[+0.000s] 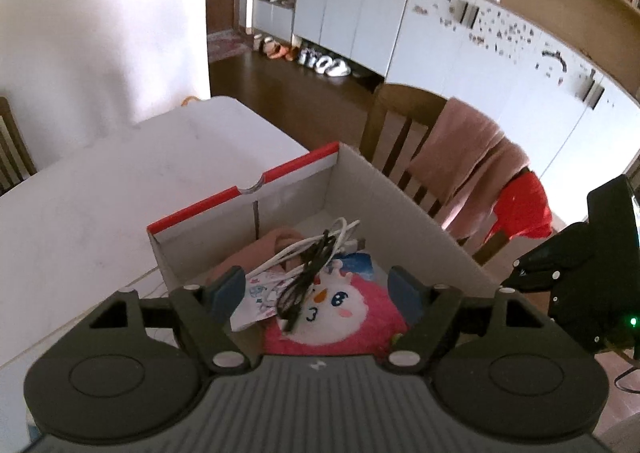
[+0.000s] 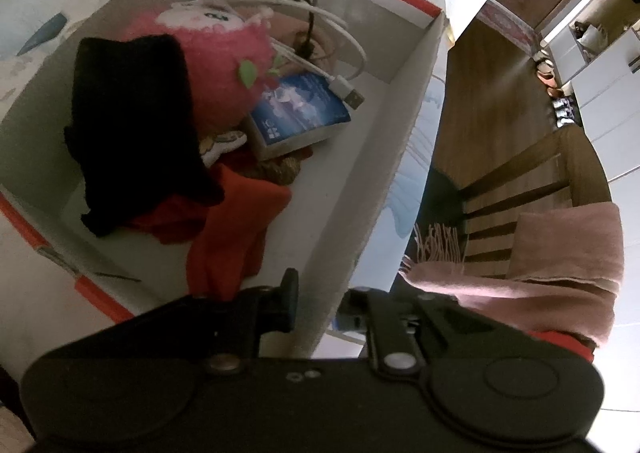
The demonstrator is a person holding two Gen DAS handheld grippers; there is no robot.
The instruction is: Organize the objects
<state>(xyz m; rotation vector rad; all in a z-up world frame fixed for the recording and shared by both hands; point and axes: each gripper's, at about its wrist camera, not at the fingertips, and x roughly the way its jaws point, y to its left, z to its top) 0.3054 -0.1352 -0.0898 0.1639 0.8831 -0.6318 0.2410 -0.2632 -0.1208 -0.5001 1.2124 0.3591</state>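
Nearest to the left wrist camera, the left gripper (image 1: 316, 289) stands with its two blue-padded fingers (image 1: 228, 285) wide apart and nothing pressed between them. It hangs over the cardboard box (image 1: 404, 193), which has a red rim and sits on the white table (image 1: 100, 189).

Inside the box, below the released claw, lies a tangle of cables (image 1: 308, 261), one white and one black. It rests partly on a pink plush toy (image 1: 340, 313) with a white face and partly on a small printed paper item (image 1: 260, 293). A blue booklet (image 1: 360, 261) shows behind the toy.

From the right wrist view, the right gripper (image 2: 316, 305) straddles the near wall of the box, one finger inside and one outside. The fingers are close together around this wall, so it seems clenched on the cardboard, but the contact itself is not clear. In this view the box (image 2: 384, 157) also holds a black cloth (image 2: 132, 125) and a red cloth (image 2: 236, 229) next to the plush toy (image 2: 216, 57), the blue booklet (image 2: 300, 113) and the white cable with its USB plug (image 2: 348, 91).

Beside the table stands a wooden chair (image 1: 396, 141) with a pink scarf (image 1: 472, 173) over its back.
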